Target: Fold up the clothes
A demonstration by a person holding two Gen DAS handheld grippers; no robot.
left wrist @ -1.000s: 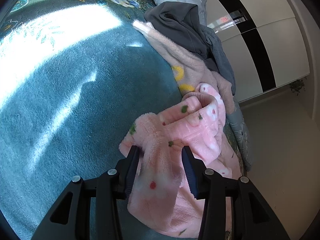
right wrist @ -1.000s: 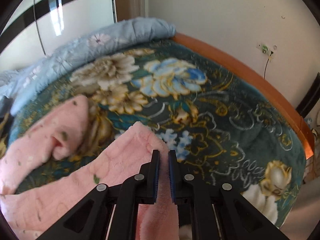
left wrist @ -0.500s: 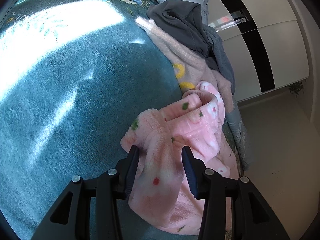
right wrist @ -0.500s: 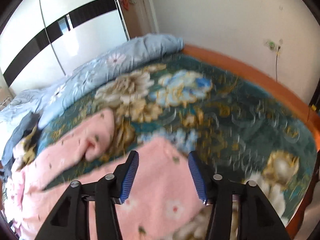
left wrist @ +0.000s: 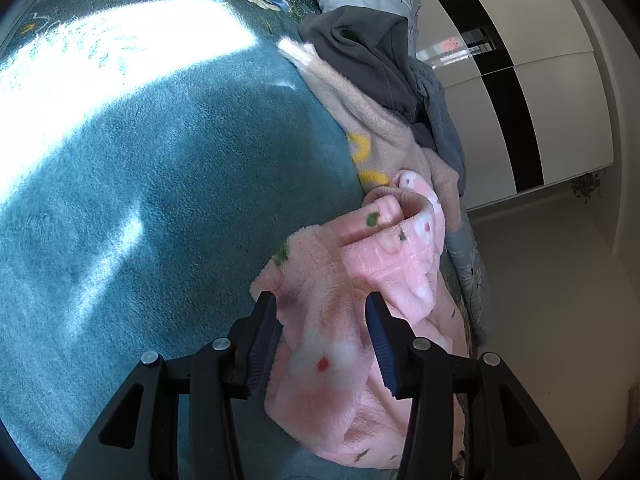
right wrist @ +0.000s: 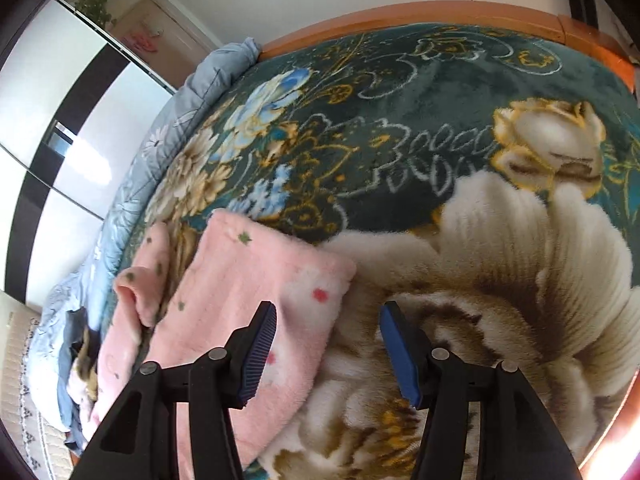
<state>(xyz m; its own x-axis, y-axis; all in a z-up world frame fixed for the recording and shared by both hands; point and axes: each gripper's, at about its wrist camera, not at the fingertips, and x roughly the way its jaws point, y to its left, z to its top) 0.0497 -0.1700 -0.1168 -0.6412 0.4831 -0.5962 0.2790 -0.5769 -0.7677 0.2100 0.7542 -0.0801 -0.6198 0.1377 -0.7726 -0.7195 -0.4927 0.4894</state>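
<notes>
While the left hand-held gripper (left wrist: pixel 320 320) pinches the fluffy pink spotted garment (left wrist: pixel 352 280), the right hand-held gripper (right wrist: pixel 328 332) gapes empty.

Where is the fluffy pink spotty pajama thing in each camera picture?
Left wrist view: the pink spotty garment is at lower centre, bunched between the fingers of the left gripper.
Right wrist view: it lies flat at lower left, one corner reaching in between the open fingers of the right gripper.
Shared landmark: the dark teal flowered blanket under it.
</notes>
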